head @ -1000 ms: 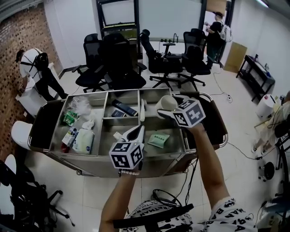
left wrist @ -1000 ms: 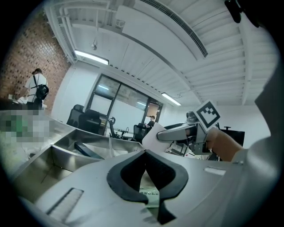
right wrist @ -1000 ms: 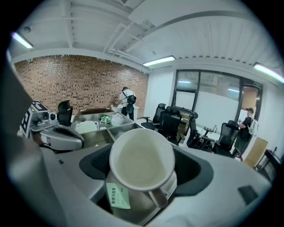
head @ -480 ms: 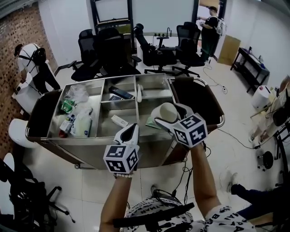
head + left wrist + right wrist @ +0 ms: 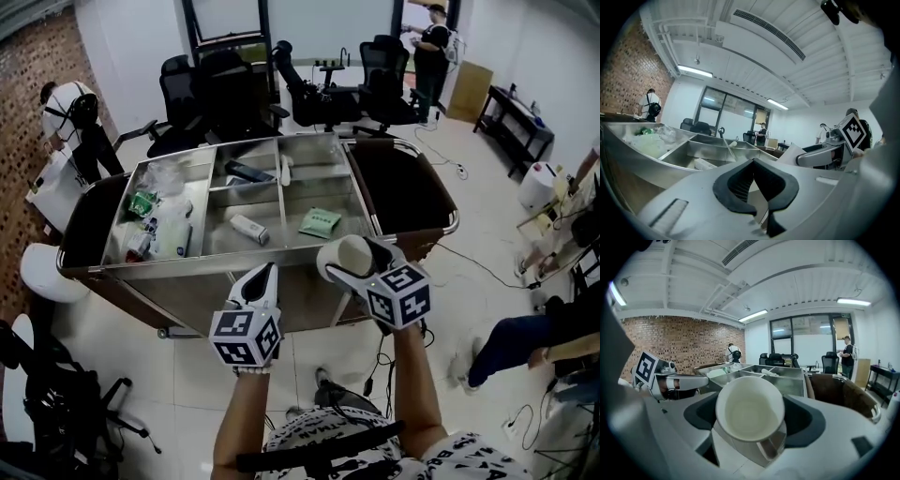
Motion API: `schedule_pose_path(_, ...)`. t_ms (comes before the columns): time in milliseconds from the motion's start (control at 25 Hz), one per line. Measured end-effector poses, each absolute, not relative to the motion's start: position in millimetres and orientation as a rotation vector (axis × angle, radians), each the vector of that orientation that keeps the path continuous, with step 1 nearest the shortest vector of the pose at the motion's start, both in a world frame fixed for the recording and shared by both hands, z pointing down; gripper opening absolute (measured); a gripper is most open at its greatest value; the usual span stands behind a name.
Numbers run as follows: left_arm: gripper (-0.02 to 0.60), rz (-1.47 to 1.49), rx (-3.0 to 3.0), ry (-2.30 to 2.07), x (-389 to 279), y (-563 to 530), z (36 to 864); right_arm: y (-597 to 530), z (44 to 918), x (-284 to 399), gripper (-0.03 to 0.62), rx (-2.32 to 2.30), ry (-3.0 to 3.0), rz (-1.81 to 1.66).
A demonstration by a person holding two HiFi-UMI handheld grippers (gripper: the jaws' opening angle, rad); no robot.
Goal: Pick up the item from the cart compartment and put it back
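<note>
My right hand-held gripper (image 5: 351,265) is pinching a white cup (image 5: 750,414) by its sides, jaws set wide around it; the cup lies tipped, its open mouth turned back toward me, and it looks empty; from the head view it hangs just at the near rim of the stainless-steel cart (image 5: 234,266), outside the compartments; my left hand-held gripper (image 5: 263,277) is level beside it, a little apart, jaws pressed together with nothing between them; past both, the cart's right front compartment holds a green packet (image 5: 320,222) lying flat; the middle front compartment holds a small white bottle (image 5: 249,228) on its side; behind that a dark remote-like thing (image 5: 249,172) lies in the rear middle compartment; the long left compartment is crowded with clear plastic bags and bottles (image 5: 155,223), too jumbled to sort out; beyond the cart stand black office chairs (image 5: 220,89); one person (image 5: 70,117) is by the brick wall at the left, another (image 5: 433,42) near the far doorway.
</note>
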State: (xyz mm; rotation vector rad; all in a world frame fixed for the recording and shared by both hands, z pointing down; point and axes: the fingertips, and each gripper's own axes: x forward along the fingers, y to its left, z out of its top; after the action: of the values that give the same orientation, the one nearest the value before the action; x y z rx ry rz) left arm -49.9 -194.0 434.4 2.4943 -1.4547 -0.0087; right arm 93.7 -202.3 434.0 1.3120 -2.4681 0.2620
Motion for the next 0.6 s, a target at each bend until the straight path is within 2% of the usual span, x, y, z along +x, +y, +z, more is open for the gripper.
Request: schedule_pose_path(600,-0.014,-0.006,2.527,-1.405,-29,-183,436,-182,440,113,0.424,1.364,-2.478,0.332)
